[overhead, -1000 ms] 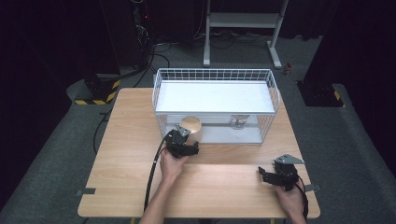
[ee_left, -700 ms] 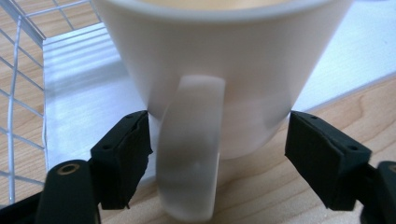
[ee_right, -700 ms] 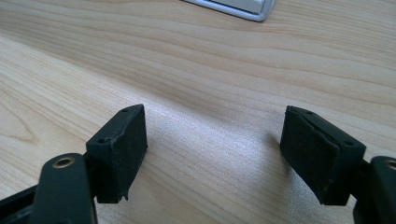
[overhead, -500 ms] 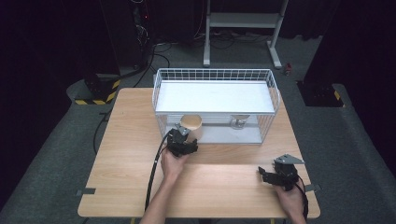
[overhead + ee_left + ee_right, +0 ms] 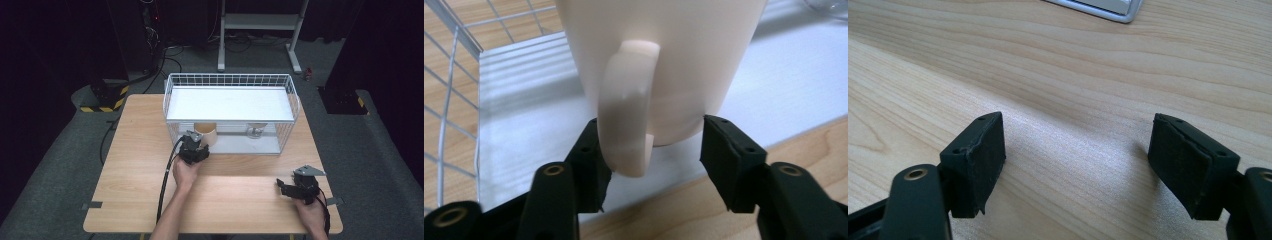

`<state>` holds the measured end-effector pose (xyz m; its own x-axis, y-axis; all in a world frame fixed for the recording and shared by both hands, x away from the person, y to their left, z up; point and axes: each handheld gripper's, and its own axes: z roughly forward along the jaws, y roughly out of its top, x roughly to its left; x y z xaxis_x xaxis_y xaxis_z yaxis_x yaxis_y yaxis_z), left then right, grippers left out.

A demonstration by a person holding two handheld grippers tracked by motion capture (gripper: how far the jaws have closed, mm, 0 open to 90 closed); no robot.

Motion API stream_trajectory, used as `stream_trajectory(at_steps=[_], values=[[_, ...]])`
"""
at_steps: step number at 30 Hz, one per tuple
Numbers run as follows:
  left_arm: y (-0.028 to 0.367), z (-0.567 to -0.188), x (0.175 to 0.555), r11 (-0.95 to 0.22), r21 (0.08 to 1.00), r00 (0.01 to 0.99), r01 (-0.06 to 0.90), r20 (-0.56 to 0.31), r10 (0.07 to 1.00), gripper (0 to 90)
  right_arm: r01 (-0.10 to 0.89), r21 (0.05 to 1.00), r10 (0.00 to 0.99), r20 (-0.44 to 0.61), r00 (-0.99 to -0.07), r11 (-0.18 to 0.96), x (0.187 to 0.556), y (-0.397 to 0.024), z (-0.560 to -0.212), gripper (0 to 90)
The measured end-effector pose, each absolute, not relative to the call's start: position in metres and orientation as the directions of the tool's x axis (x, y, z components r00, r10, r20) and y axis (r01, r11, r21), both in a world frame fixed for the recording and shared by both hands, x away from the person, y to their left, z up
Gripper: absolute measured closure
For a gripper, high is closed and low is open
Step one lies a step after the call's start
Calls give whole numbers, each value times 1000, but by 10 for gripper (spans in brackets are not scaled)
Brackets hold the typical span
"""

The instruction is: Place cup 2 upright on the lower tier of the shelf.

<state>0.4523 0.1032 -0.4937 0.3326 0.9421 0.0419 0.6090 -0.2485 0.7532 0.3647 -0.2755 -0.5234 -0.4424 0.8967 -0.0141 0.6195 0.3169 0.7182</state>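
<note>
A cream mug (image 5: 659, 55) stands upright on the white lower shelf (image 5: 524, 110) of a wire rack (image 5: 230, 104), its handle (image 5: 626, 110) turned toward my left gripper. The left gripper (image 5: 651, 145) reaches in level at the rack's open front, and its jaws have just been closing with the mug's base between them. Both pads now touch the mug's sides. From above, the mug (image 5: 205, 133) sits just beyond the left gripper (image 5: 195, 148). My right gripper (image 5: 1075, 160) rests open on the bare wooden table (image 5: 1058, 65), and in the high view this right gripper (image 5: 296, 189) lies near the front right corner.
A clear glass object (image 5: 256, 131) stands on the rack's lower shelf to the right of the mug. The rack's upper shelf covers the mug from above, with wire walls at its sides. A black cable (image 5: 167, 175) trails from the left gripper along the forearm.
The left gripper's jaws have closed in around the base of the mug. The right gripper has stayed where it was.
</note>
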Motion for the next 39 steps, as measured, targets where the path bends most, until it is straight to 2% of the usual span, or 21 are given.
stream_trajectory(at_steps=[7, 15, 24, 30, 35, 39], values=[[103, -497, 460, -217, 757, 316, 617, 14, 949, 592, 619, 718, 896, -15, -444, 318, 365, -276, -523, 228], [104, -501, 466, -206, 759, 305, 618, 11, 952, 663, 619, 719, 896, -14, -444, 318, 365, -276, -523, 228], [99, -501, 475, -213, 740, 281, 638, 34, 959, 691, 619, 718, 896, -14, -443, 317, 365, -276, -523, 228], [97, -503, 479, -181, 743, 261, 644, 9, 965, 699, 620, 718, 897, -14, -442, 316, 365, -276, -523, 229], [98, -501, 481, -178, 751, 267, 635, 3, 964, 661, 622, 717, 898, -12, -440, 315, 364, -275, -523, 228], [99, -497, 478, -165, 761, 274, 627, -17, 962, 475, 619, 718, 897, -14, -442, 317, 364, -276, -523, 228]])
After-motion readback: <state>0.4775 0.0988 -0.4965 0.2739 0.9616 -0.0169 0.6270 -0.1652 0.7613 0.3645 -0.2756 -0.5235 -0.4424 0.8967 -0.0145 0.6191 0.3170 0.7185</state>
